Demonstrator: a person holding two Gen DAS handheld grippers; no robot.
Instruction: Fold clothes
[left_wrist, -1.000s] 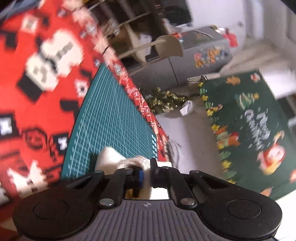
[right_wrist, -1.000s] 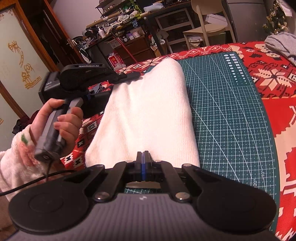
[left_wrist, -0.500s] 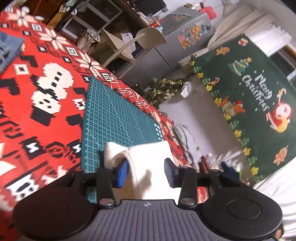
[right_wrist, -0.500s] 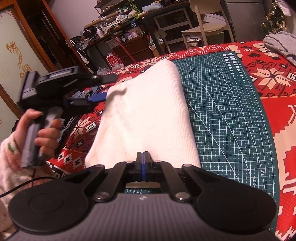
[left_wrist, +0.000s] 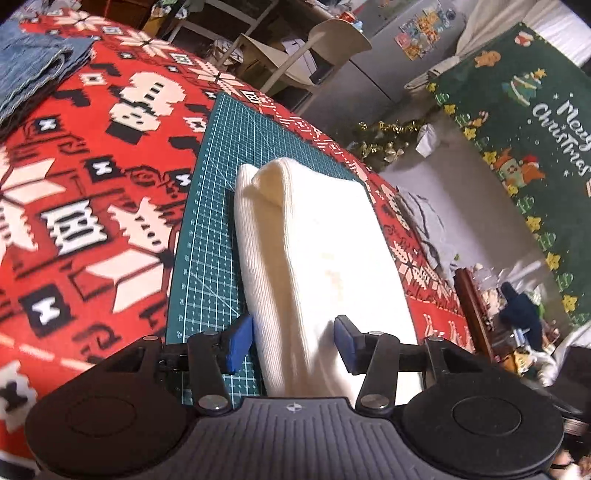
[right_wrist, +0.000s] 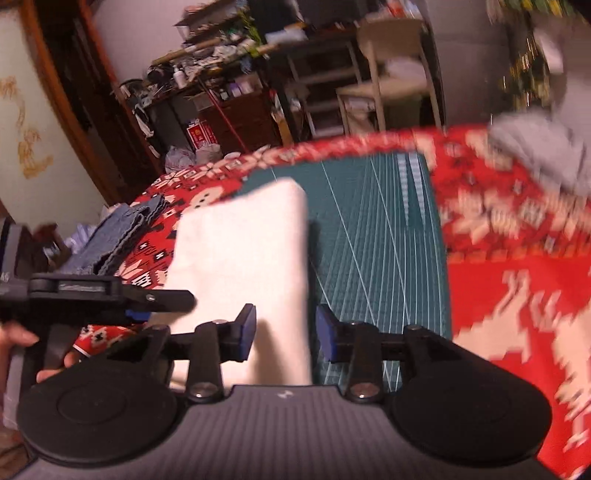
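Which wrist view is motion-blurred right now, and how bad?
Right wrist view: heavy smear on the red tablecloth and the green cutting mat, grid lines streaked; its own hand-held gripper stays sharp. Left wrist view: mostly crisp, mat grid readable beside the white folded garment, usual fisheye bending at the edges.

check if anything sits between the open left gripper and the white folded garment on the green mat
Nothing visible does. The left gripper is open, with the near end of the white folded garment showing directly between its blue pads. The green cutting mat beside it is bare. The right gripper is open too.
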